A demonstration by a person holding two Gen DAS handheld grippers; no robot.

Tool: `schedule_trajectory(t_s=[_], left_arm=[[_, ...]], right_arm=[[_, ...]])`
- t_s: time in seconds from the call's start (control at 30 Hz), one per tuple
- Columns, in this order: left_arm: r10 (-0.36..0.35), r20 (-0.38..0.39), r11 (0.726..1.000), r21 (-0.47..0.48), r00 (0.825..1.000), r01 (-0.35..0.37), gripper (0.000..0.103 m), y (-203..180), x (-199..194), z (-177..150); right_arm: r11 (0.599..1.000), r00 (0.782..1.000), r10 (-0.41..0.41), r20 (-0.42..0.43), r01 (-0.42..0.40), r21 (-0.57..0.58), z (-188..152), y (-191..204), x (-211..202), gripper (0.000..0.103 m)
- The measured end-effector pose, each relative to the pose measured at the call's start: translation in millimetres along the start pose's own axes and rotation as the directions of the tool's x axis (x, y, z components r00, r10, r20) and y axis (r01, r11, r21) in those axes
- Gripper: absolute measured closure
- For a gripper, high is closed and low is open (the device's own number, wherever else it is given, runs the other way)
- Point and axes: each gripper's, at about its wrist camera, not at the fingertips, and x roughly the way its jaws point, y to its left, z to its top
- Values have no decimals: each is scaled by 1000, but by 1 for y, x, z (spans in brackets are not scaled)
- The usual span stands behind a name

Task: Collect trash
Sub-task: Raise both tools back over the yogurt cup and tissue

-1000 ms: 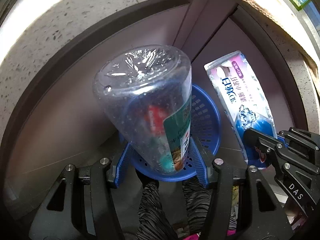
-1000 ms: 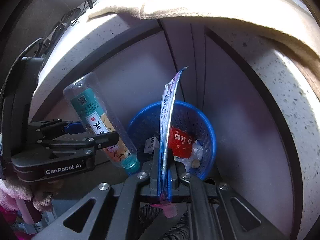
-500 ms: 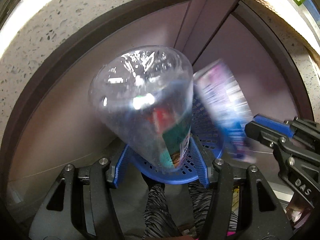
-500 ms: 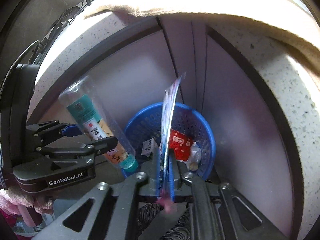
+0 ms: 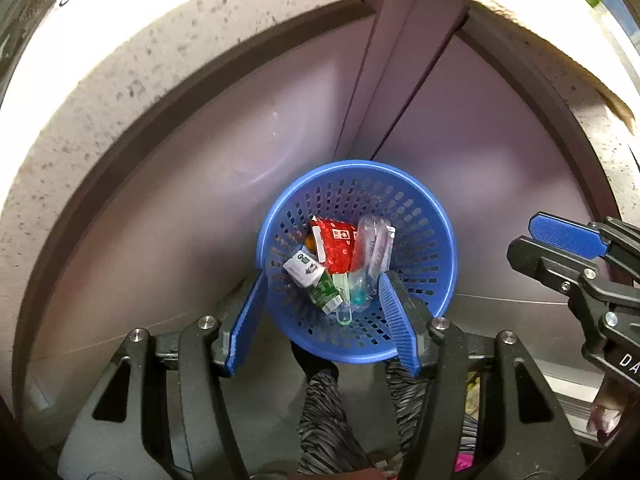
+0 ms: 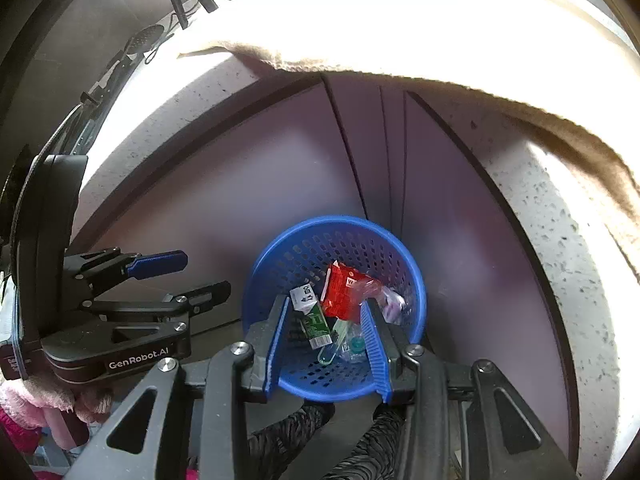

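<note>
A blue perforated basket [image 5: 436, 240] [image 6: 320, 240] stands on the floor against the cabinet doors. Inside lie a red packet [image 5: 338, 248], a green-and-white carton [image 5: 310, 276], a clear plastic bottle [image 5: 366, 264] with a teal cap, and a purple-and-white toothpaste box [image 6: 394, 304]. My left gripper [image 5: 322, 292] [image 6: 206, 274] hangs open above the basket with nothing between its blue pads. My right gripper [image 6: 325, 308] [image 5: 522, 236] is also over the basket; its jaws are opening and hold nothing.
A speckled stone counter edge [image 5: 120, 80] curves above mauve cabinet doors [image 5: 240, 160]. A beige towel [image 6: 400, 52] drapes over the counter. A person's striped trouser legs [image 5: 320, 408] stand just below the basket, and a pink fluffy sleeve [image 6: 24, 400] shows at far left.
The left gripper has let go of the clear bottle and the right gripper of the toothpaste box; both now lie in the basket. Both jaws stand apart.
</note>
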Motion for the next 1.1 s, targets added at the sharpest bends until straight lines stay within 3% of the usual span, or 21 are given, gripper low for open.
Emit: schedule_trajectory(t_s=[0.3, 0.43, 0.6, 0.83, 1.1], left_arm=[[43, 71, 999, 22, 996, -45, 44, -5, -28, -1], [46, 110, 999, 21, 993, -49, 44, -5, -46, 1], [52, 157, 998, 27, 986, -57, 44, -9, -68, 6], [27, 237, 999, 11, 971, -31, 44, -16, -109, 22], [-43, 293, 999, -3, 955, 46, 41, -35, -137, 57]], right_arm=[[999, 999, 41, 35, -40, -24, 6, 3, -31, 64], [997, 996, 65, 68, -62, -49, 7, 6, -54, 57], [994, 989, 93, 117, -84, -72, 12, 7, -87, 54], [991, 975, 115, 190, -100, -88, 22, -2, -128, 42], [995, 954, 73, 290, -49, -88, 44, -27, -169, 21]])
